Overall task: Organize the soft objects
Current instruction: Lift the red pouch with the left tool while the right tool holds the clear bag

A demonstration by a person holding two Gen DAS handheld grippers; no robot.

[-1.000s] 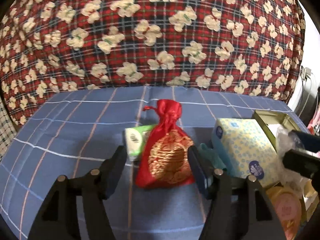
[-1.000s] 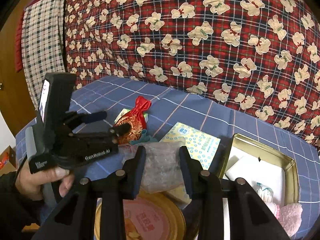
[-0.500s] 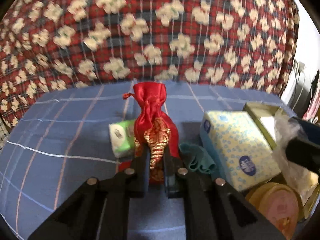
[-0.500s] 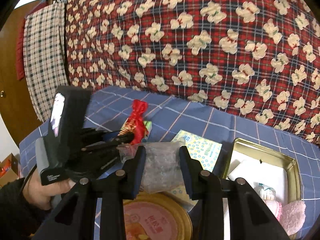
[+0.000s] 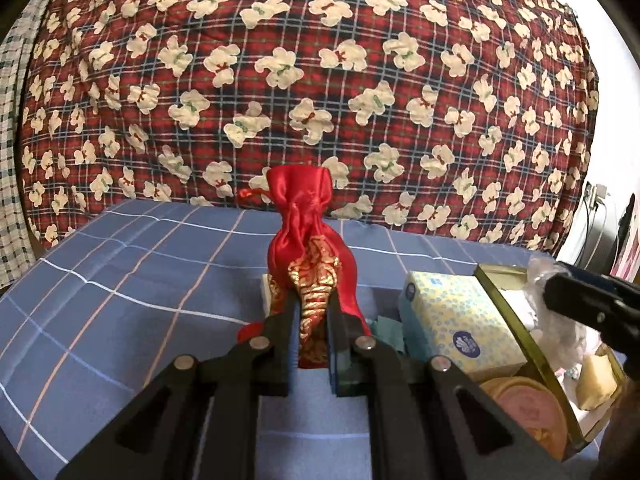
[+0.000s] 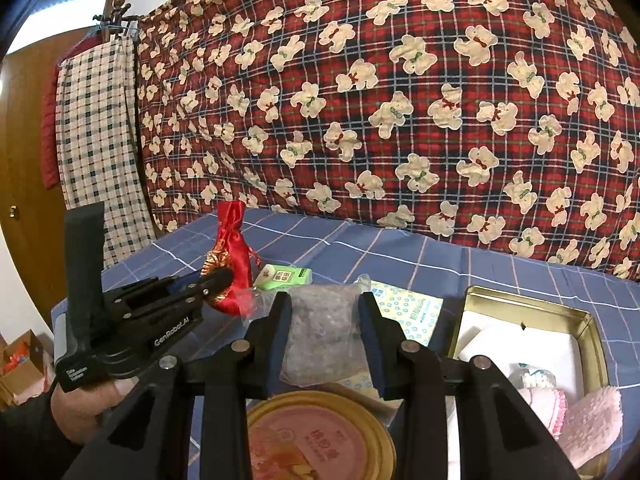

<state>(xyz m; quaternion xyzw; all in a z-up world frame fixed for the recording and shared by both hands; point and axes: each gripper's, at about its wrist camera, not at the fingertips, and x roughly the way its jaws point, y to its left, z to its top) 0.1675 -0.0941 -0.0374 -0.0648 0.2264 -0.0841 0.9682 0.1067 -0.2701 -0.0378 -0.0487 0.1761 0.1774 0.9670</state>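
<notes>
My left gripper is pinching the red satin pouch low on its gold embroidery — it stands upright over the blue checked sheet. My right gripper squeezes a clear plastic bag, just left of the open gold tin — tissue pack between.

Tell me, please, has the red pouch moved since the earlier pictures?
Yes. The red pouch, pinched by the left gripper, has been lifted upright off the blue sheet; in the right wrist view it now stands left of the green tissue pack.
</notes>
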